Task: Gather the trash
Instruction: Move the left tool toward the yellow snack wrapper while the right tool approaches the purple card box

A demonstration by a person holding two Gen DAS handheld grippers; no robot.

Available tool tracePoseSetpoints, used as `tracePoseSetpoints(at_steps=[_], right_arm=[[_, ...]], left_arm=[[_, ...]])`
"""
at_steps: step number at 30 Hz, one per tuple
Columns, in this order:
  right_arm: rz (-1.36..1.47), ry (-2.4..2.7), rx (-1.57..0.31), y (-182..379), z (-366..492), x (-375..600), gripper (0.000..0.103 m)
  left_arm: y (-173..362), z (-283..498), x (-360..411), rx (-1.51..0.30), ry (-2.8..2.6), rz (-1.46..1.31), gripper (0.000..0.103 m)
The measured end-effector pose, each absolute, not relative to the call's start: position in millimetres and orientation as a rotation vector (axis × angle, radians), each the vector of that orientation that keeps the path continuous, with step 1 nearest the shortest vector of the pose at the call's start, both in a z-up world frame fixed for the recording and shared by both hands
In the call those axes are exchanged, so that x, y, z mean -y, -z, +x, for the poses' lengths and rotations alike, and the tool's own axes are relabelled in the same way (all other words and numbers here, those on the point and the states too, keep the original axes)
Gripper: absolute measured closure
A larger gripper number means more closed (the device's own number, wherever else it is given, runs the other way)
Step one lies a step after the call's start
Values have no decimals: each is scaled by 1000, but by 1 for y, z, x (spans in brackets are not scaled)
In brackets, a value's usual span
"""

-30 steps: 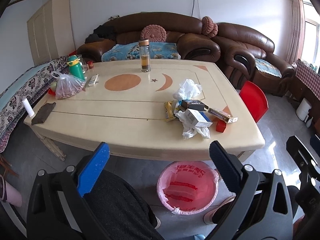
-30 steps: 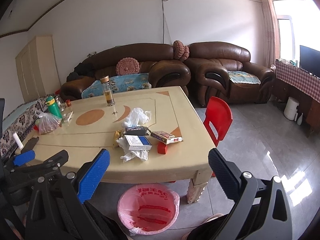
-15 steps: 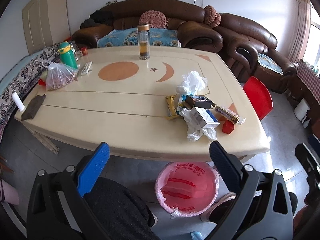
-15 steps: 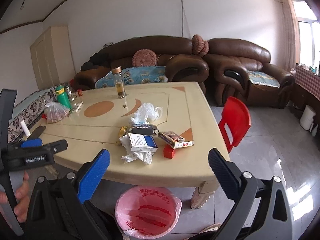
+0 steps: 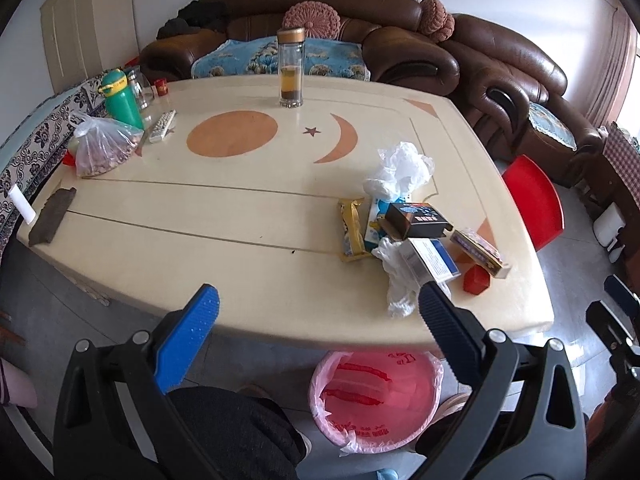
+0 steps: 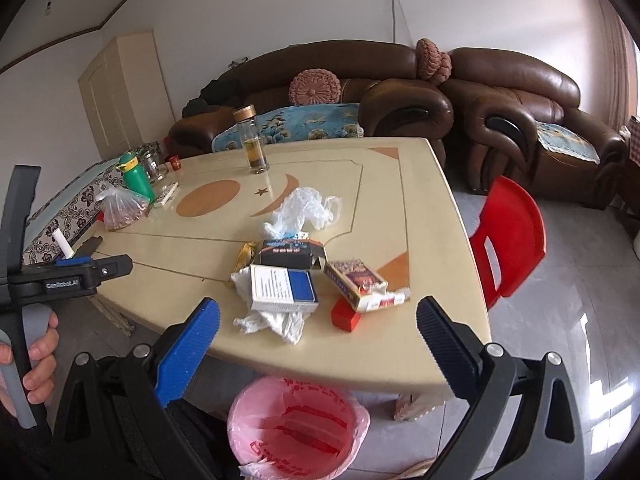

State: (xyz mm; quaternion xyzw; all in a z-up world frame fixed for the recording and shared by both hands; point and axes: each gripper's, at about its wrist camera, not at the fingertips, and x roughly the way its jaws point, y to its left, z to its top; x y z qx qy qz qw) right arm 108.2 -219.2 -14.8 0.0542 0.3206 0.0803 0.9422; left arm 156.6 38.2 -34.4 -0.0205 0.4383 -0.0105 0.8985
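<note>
A pile of trash lies on the cream table (image 5: pixel 200 240) near its right front edge: a white and blue box (image 6: pixel 284 288), a black box (image 6: pixel 290 254), a patterned carton (image 6: pixel 356 280), a red block (image 6: pixel 346 316), a yellow wrapper (image 5: pixel 352 232), crumpled tissue (image 6: pixel 276 322) and a white plastic bag (image 6: pixel 300 210). A bin with a pink liner (image 6: pixel 296 428) stands on the floor under the table's front edge. My left gripper (image 5: pixel 316 312) is open and empty, left of the pile. My right gripper (image 6: pixel 318 326) is open and empty, just before the pile.
A glass bottle (image 5: pixel 291 68) stands at the table's far side. A green bottle (image 5: pixel 120 98), a remote (image 5: pixel 162 126) and a bag of food (image 5: pixel 104 148) sit at the far left. A red chair (image 6: pixel 508 236) stands right of the table. Brown sofas line the wall.
Both grippers have moved forward and closer to the table and the trash pile. Both stay open and empty.
</note>
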Motion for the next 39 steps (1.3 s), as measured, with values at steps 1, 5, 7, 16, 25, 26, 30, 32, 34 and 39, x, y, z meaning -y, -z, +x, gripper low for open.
tracePoseSetpoints(at_steps=[1,5,7,16,25,26,30,32,34,39], right_arm=[[107,-166,-654,15,112,220,7],[72,-170,-676,18,133,222,7],[63,-173,-686,21,141,223,7],[87,-215,-745,43,180,235,7],[55,-255,-783,63,214,243,7],[47,-264,-794,67,219,244,7],[38,-325,-837,82,239,245,7],[26,-349,-860,91,251,245,7],[16,-365,-881,99,262,244,7],[32,-394,-919,116,284,247,7]], left_arm=[[37,163,-37,-916,23,-45,5],[44,183,-36,-936,13,-51,5],[46,190,-34,-939,10,-47,5],[60,224,-29,-983,32,-40,5],[78,267,-25,-1030,27,-48,5],[80,271,-24,-1036,27,-48,5],[94,295,-17,-1076,49,-38,5],[101,306,-15,-1100,60,-36,5],[110,316,-13,-1124,70,-31,5],[128,336,-19,-1176,74,-61,5]])
